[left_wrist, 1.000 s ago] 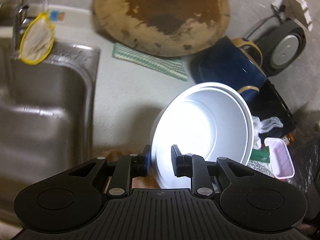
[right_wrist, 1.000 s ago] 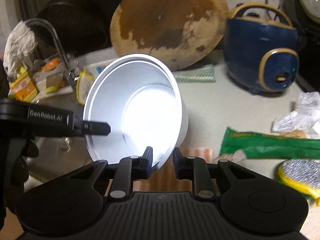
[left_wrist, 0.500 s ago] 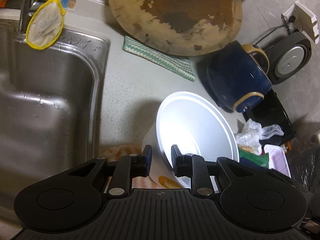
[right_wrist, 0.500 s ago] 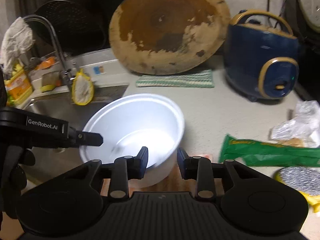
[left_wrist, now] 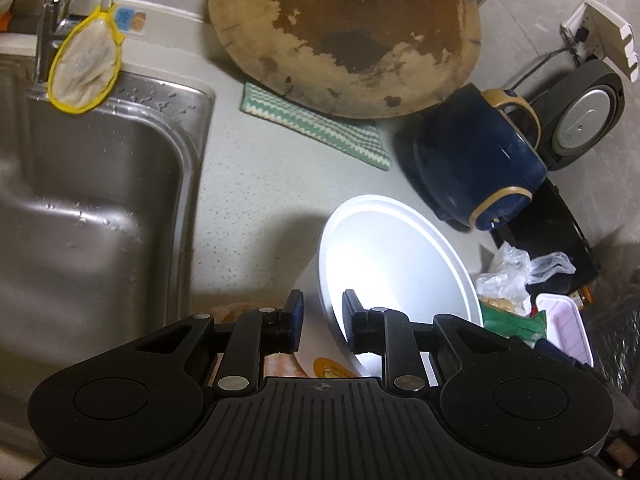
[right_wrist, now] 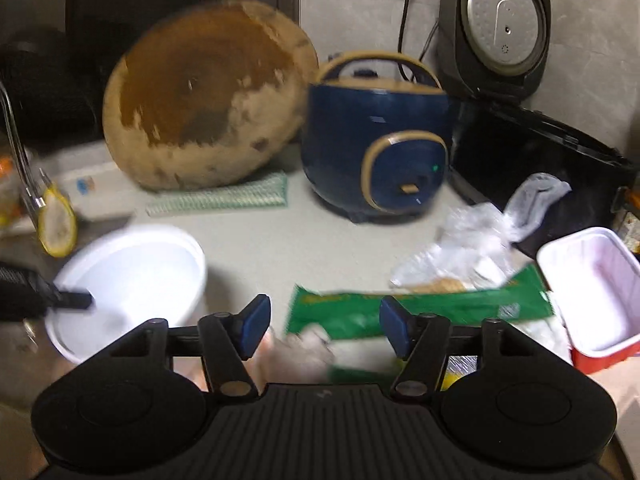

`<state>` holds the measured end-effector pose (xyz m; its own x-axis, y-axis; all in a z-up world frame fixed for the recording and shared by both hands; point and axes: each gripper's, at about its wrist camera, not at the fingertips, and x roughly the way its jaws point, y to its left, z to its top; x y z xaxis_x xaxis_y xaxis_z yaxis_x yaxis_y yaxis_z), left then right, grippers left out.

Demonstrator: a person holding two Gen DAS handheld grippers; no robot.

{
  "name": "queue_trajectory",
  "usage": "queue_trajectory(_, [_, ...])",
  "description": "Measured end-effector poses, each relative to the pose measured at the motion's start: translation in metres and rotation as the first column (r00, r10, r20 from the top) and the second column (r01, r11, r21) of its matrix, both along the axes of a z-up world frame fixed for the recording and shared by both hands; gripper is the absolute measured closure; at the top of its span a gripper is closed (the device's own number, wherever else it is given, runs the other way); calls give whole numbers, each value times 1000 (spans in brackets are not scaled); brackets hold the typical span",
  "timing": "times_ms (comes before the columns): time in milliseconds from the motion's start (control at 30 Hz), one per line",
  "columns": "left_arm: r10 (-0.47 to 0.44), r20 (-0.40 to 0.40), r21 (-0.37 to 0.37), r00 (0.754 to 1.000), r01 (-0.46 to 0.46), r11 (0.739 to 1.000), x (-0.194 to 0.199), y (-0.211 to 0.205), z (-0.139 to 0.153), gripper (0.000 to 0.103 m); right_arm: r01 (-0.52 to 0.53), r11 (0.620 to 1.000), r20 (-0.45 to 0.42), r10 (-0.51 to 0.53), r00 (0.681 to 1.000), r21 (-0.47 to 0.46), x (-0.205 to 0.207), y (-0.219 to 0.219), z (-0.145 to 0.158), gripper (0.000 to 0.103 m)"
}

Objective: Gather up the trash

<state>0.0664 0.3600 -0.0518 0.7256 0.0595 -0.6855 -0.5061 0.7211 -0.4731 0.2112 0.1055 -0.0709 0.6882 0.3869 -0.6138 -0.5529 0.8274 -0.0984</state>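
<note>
Gripping round white paper bowl [left_wrist: 400, 264] rim in left gripper [left_wrist: 322, 326]; right gripper [right_wrist: 324, 326] jaws opening, empty, over crinkly green plastic wrapper [right_wrist: 420, 310] — might tip bowl off counter [left_wrist: 256, 200].

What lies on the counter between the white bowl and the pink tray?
In the right wrist view, a green wrapper and crumpled clear plastic bags lie between the white bowl and the pink tray.

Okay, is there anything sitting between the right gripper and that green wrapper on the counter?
Nothing visible blocks it. The right gripper, jaws opening and empty, points straight at the green wrapper, which lies flat on the counter just ahead. A crumpled clear plastic bag overlaps its far edge, and the white bowl sits off to the side.
</note>
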Motion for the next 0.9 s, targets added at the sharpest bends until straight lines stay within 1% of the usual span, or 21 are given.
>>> queue_trajectory(67, [1, 3, 3, 1000, -1, 1000, -2, 0, 1, 79, -6, 1000, 0, 6, 1000, -22, -4, 0, -6, 38])
queue_trajectory(200, [-5, 2, 21, 1000, 5, 1000, -3, -1, 4, 79, -17, 1000, -63, 17, 998, 0, -7, -3, -14, 37])
queue_trajectory(233, [-9, -2, 31, 1000, 9, 999, -2, -2, 5, 79, -13, 1000, -67, 13, 998, 5, -8, -4, -16, 37])
queue_trajectory(367, [-4, -30, 55, 1000, 6, 998, 3, -4, 2, 79, -14, 1000, -60, 15, 998, 17, -12, -6, -20, 37])
queue_trajectory(467, [-6, -34, 67, 999, 8, 998, 4, -4, 0, 79, -47, 998, -60, 50, 997, 41, -13, -3, -24, 37])
queue_trajectory(600, [-21, -37, 89, 999, 24, 996, 7, -7, -5, 79, -54, 997, -48, 56, 997, 48, -5, 8, -33, 37])
queue_trajectory(700, [-28, -35, 89, 999, 31, 996, 8, -6, -8, 79, -34, 999, -82, 35, 996, 21, 12, 22, -46, 37])
queue_trajectory(800, [-33, -52, 84, 998, 37, 996, 12, -4, -14, 81, -39, 999, -141, 39, 989, 4, 22, 30, -56, 37])
queue_trajectory(867, [-21, -61, 79, 998, 26, 997, 11, -3, -16, 86, -46, 999, -164, 45, 985, -2, 23, 31, -61, 37])
queue_trajectory(900, [-11, -66, 73, 998, 16, 997, 10, -2, -18, 87, -47, 999, -169, 44, 985, -17, 23, 33, -64, 39])
